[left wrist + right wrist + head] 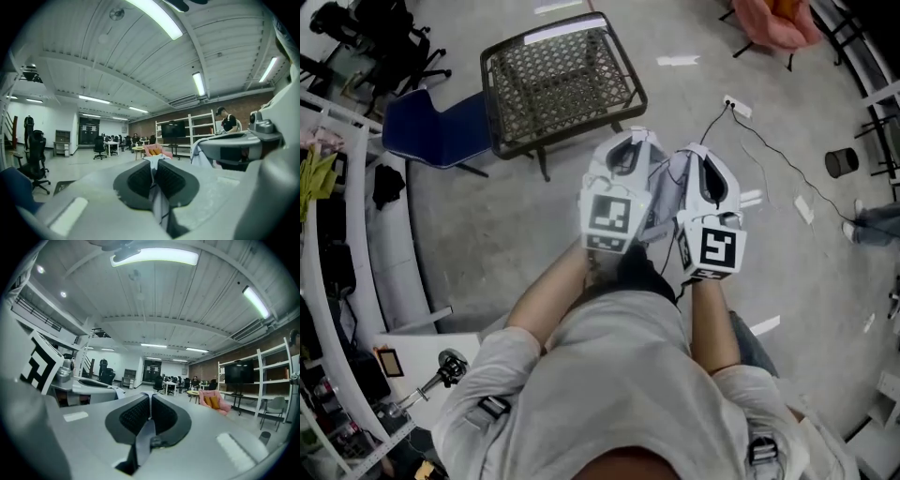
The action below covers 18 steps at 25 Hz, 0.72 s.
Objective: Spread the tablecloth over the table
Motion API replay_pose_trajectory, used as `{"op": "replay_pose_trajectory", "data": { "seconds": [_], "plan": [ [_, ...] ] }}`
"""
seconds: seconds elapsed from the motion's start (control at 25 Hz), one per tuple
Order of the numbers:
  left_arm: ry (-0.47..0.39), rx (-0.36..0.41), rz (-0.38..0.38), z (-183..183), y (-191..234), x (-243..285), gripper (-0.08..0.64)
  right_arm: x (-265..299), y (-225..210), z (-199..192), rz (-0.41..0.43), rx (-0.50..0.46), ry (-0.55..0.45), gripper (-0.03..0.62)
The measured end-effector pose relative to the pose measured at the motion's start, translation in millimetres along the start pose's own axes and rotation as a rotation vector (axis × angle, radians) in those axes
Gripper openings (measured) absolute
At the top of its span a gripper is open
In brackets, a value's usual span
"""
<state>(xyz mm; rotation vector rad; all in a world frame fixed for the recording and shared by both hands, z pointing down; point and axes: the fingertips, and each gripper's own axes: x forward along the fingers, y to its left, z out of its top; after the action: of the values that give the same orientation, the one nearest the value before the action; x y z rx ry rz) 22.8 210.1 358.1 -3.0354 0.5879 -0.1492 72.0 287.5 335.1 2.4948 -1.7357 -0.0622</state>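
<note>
A person holds both grippers side by side at chest height, pointing level. A pale grey tablecloth [664, 199] is bunched between the two grippers. My left gripper [627, 148] is shut on an edge of it; in the left gripper view the cloth [161, 204] is pinched between the dark pads of that gripper [154, 174]. My right gripper [709, 165] is shut on another edge, with a strip of cloth [144, 437] clamped in its jaws [149, 411]. The dark woven-top table [558, 80] stands on the floor ahead and to the left, bare.
A blue chair [441, 127] stands left of the table. White curved shelving [356, 234] runs down the left side. A power strip with cable [738, 106], a black cylinder [841, 162] and a pink seat [773, 21] lie to the right. Someone's legs [874, 225] show at the right edge.
</note>
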Motion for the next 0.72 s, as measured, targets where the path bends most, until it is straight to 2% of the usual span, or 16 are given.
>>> {"op": "replay_pose_trajectory", "data": {
  "seconds": [0.12,0.36,0.72],
  "plan": [
    [0.015,0.027,-0.073,2,-13,33,0.023,11,-29,-5,-0.071,0.024,-0.001,0.008],
    [0.045,0.062,-0.154,3,-49,107,0.023,30,-103,-21,-0.159,0.058,0.015,0.008],
    [0.085,0.087,-0.199,-1,-81,198,0.023,60,-186,-46,-0.209,0.097,0.031,0.008]
  ]
}}
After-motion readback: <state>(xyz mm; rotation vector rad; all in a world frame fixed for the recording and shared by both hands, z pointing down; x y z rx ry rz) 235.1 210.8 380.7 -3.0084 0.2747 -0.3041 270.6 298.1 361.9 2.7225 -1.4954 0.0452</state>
